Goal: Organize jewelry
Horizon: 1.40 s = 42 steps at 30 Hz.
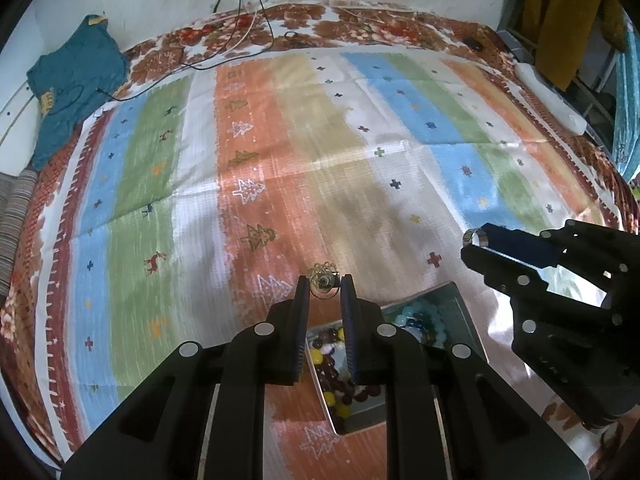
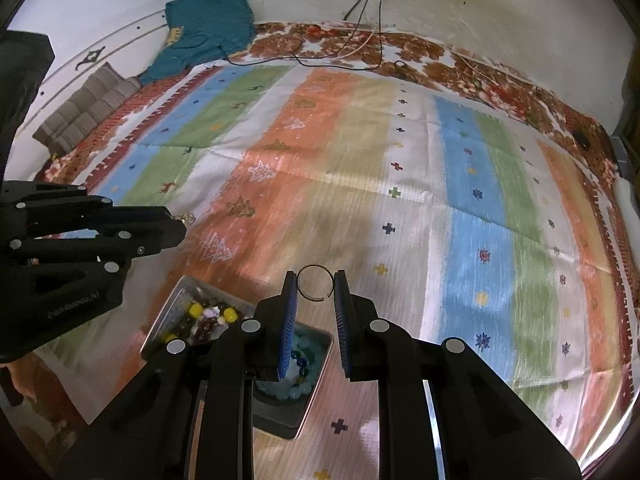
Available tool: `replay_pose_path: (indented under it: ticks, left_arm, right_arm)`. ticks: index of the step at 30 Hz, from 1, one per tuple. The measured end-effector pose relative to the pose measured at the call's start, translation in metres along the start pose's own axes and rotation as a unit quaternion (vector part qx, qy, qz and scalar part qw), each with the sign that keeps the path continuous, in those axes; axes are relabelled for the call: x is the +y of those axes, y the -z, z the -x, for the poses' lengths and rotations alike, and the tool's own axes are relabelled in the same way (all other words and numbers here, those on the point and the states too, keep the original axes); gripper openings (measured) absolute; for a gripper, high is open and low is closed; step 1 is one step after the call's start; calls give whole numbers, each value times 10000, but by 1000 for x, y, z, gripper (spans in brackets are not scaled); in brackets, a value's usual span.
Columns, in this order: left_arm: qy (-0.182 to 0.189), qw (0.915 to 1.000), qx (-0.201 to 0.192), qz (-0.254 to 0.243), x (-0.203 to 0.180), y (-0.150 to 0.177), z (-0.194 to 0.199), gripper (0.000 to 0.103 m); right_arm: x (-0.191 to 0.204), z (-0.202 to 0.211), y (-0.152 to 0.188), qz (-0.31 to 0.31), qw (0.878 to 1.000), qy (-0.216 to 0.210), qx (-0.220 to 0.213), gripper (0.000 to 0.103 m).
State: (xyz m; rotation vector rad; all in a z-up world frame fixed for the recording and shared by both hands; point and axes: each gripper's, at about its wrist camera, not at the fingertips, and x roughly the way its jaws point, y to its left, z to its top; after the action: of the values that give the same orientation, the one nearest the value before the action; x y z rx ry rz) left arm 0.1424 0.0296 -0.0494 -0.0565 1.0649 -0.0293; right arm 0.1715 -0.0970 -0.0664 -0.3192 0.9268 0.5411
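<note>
On the striped patterned bedspread [image 1: 280,140], at 6 o'clock, the beaded metal tray [image 1: 460,312] sat part-filled, while the left tool [image 1: 325,282] gripped an ornate silver ring [image 1: 325,280] and the right tool [image 2: 316,284] a plain thin ring [image 2: 316,283], both unplaced.

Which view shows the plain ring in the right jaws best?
The right wrist view: the plain ring faces the camera as a full hoop, pinched at both sides by the right gripper. The left wrist view shows it only small and side-on at the tips.

Shiny metal tray [image 2: 176,300] holding glossy beads [image 2: 208,316]; thin polished metal ring [image 2: 316,284]; matt woven cloth [image 2: 400,160]; matt black plastic tool [image 2: 315,300].
</note>
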Motion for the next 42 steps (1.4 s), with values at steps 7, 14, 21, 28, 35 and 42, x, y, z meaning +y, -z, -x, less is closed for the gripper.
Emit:
replay_pose_path:
  ticks: [7,14,21,28,35,42]
  left_arm:
    - [146,9999,-63,-29,-5,12,10,15]
    - [277,9995,-87,-82,-12,24,19,15]
    - [296,9995,27,49,-10,29,18,19]
    - [311,9995,-16,88,-8,37,24,32]
    - [410,9990,-120,87,-10,49,37,49]
    - [402,9989,-252,63,-14,62,50,63]
  right_arm:
    - [6,6,14,28,9999,-87,50,19]
    - [12,10,25,-6,9995,-282,149,19]
    - [13,15,30,-26,9995,-284,148,42]
    - [9,26,38,-105,9996,-250,102,47]
    - [9,43,47,-74,9999,4,-105,55]
    - [10,54,54,-107,9997,-6,-214,65]
